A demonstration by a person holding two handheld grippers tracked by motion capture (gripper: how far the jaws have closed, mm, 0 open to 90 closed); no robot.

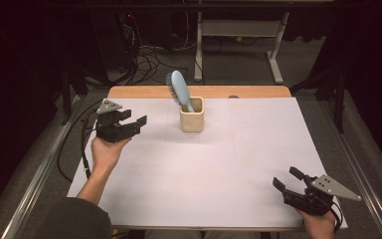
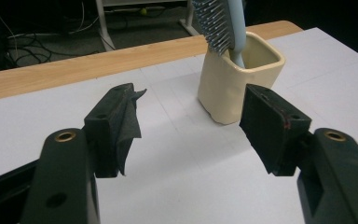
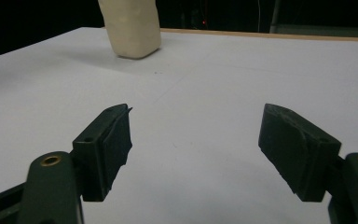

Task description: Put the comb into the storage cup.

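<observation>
Inspection of the table runs left to right. The left gripper (image 1: 138, 124) is held above the white sheet (image 1: 219, 164) at the table's left side, its jaws released and standing apart with nothing between them; it points toward the cream cup (image 1: 192, 119), which suggests a line-up for an approach rather than a grip. In the left gripper view its pads (image 2: 128, 126) frame bare sheet, with the cup just beyond the right-hand jaw. The cup stands upright near the far middle of the sheet, just short of the wooden table edge (image 1: 129, 92). The blue hairbrush (image 1: 180, 89) sits in it handle down, head and bristles leaning out toward the left rim; in my judgement that lean leaves the head free to be taken from the left. Well apart from both, at the near right corner, the right gripper (image 1: 288, 178) rests in the person's hand with jaws likewise wide and empty, aimed across the sheet toward the cup, seemingly parked out of the way while the left side works
</observation>
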